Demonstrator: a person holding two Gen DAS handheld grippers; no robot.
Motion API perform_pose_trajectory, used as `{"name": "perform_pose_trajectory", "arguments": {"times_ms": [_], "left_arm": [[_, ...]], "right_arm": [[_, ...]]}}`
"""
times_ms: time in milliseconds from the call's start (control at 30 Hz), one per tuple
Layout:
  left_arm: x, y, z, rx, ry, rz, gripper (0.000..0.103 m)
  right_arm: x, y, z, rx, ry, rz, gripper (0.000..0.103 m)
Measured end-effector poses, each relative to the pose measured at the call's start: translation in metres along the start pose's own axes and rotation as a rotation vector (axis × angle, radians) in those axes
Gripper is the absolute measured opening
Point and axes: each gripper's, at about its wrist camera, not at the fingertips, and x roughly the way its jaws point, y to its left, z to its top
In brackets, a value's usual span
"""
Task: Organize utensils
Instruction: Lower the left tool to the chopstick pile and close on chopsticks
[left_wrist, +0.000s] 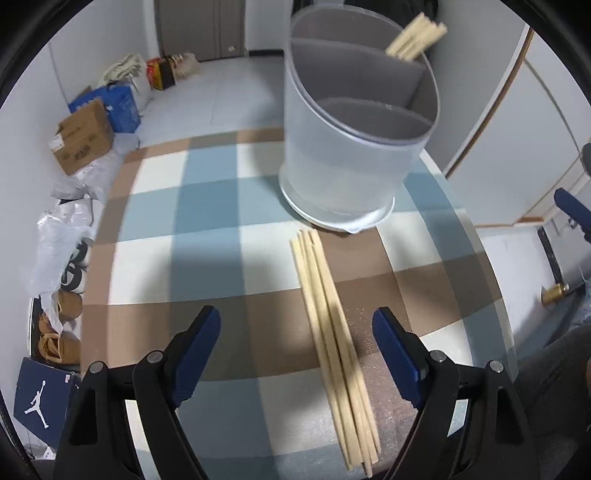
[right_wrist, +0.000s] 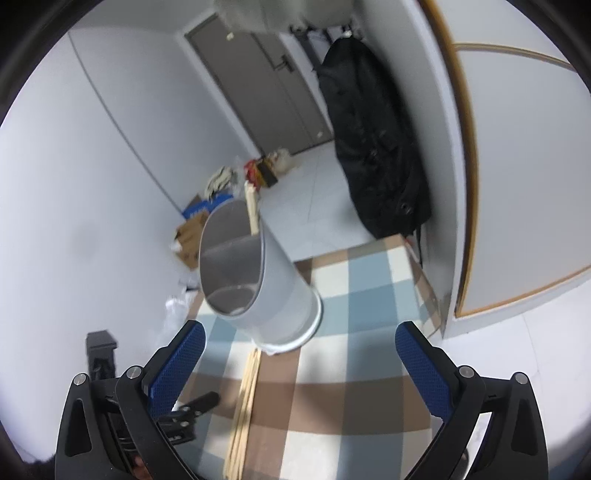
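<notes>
On the floor, writing: left of the bench a dark blue box shows a white Jumpman logo; a brown carton carries print too blurred to read.
Surroundings: a blue bag just behind the carton, crumpled white plastic bags along the bench's left edge, a black bag hanging near the grey door.
Bench: checked cloth in blue, brown and cream.
Holder: frosted utensil holder with grey dividers, standing at the far side of the cloth; chopsticks poke from its back compartment.
Loose chopsticks: bundle lying flat, far tips just short of the holder's base.
Left claw: spread wide, empty; bundle runs between its fingers, nearer the right one.
Right claw: spread wide, empty, raised above the bench; holder and bundle lie ahead, left of its midline.
</notes>
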Motion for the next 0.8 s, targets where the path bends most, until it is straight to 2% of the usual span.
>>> {"name": "perform_pose_trajectory", "arguments": {"times_ms": [100,267,467,567,600,667,767,800], "left_arm": [[0.007,-0.004,0.009,0.011,0.001,0.045,0.081],[0.022,-0.001,0.014,-0.033,0.029,0.030,0.080],[0.030,-0.009,0.025,-0.025,0.030,0.043,0.072],[0.036,-0.011,0.024,-0.023,0.045,0.058,0.055],[0.038,-0.012,0.023,-0.019,0.047,0.075,0.046],[0.038,-0.013,0.019,-0.020,0.033,0.127,0.042],[0.036,-0.017,0.013,0.007,0.032,0.101,0.036],[0.035,-0.019,0.012,0.020,0.029,0.097,0.025]], "right_arm": [[0.003,0.008,-0.001,-0.032,0.010,0.012,0.103],[0.001,0.015,-0.001,-0.052,-0.007,0.044,0.103],[0.011,0.010,0.001,-0.001,0.031,0.078,0.103],[0.010,0.011,0.002,0.000,0.025,0.091,0.103],[0.010,0.011,0.002,0.002,0.022,0.097,0.103],[0.008,0.011,0.002,0.004,0.015,0.102,0.103],[0.008,0.010,0.003,0.012,0.013,0.105,0.103],[0.008,0.010,0.003,0.017,0.016,0.105,0.103]]}}
